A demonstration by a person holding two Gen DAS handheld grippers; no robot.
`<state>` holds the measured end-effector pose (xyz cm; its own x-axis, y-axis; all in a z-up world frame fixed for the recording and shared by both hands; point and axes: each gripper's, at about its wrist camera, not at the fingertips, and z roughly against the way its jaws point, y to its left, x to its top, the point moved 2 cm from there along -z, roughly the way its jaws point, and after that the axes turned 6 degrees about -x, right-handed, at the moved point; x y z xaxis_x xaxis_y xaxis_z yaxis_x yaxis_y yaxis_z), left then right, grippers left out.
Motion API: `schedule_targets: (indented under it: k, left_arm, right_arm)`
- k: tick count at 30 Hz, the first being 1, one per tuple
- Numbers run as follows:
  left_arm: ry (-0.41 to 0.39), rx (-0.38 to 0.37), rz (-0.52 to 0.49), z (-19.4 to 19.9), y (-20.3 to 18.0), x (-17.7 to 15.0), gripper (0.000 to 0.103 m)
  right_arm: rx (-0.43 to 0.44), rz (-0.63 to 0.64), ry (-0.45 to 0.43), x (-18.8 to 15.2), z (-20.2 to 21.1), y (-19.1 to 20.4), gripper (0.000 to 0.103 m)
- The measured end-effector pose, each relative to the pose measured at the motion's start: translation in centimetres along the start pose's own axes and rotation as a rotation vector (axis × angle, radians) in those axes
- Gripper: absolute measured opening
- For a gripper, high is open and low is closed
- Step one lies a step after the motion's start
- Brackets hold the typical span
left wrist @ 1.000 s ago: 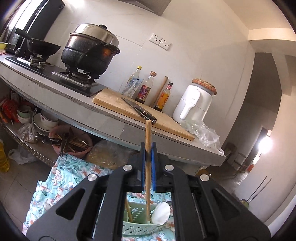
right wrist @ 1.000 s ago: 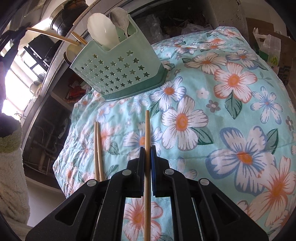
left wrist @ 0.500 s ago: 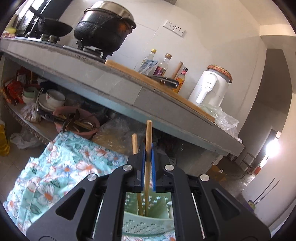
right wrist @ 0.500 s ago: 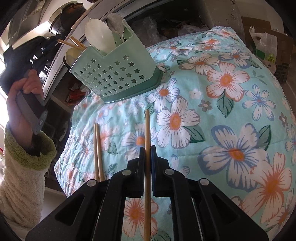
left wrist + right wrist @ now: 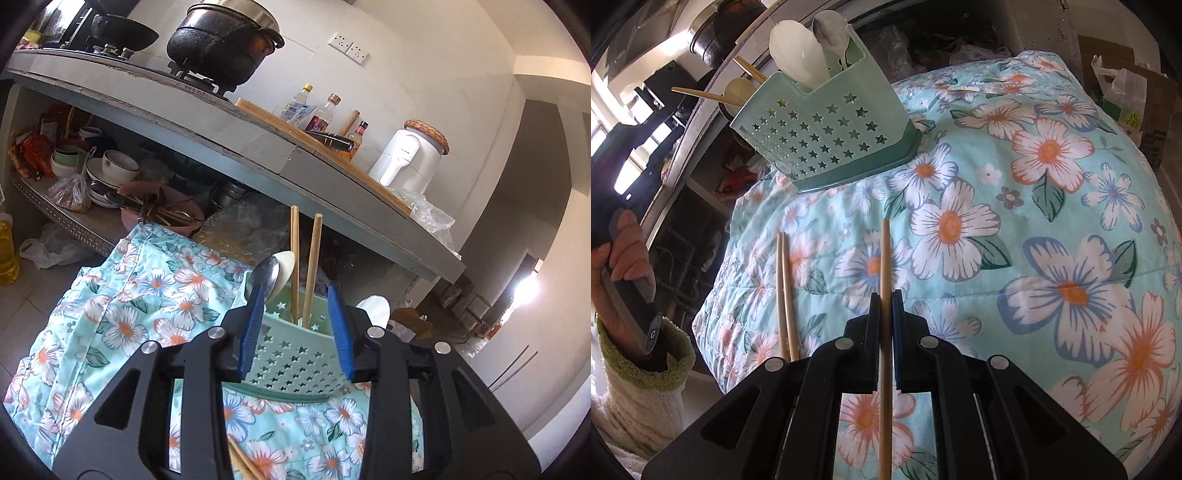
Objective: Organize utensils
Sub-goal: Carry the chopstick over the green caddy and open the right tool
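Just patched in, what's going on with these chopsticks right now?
A person with a gripper in each hand is sorting utensils into the green holder on the floral cloth. The left gripper has just been opening; nothing sits between its pads, and two chopsticks stand in the holder beside the spoons. The right gripper is shut on a single chopstick. A loose pair lies on the cloth.

Chopsticks [image 5: 304, 266] in holder [image 5: 295, 354] — holder on cloth [image 5: 1034, 221].
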<state>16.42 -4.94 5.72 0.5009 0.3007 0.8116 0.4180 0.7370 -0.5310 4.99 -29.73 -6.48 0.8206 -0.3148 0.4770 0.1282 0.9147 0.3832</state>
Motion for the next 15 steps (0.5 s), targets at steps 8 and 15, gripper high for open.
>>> schedule_targets:
  k: [8, 15]
  left_arm:
    - [0.111, 0.063, -0.066, 2.2, 0.6, -3.7, 0.034]
    - [0.267, 0.185, -0.092, 2.8, 3.0, -10.0, 0.034]
  right_arm:
    - [0.004, 0.021, -0.065, 1.9, 2.4, 1.4, 0.006]
    - [0.019, 0.093, -0.198, 5.8, 6.2, 4.4, 0.006]
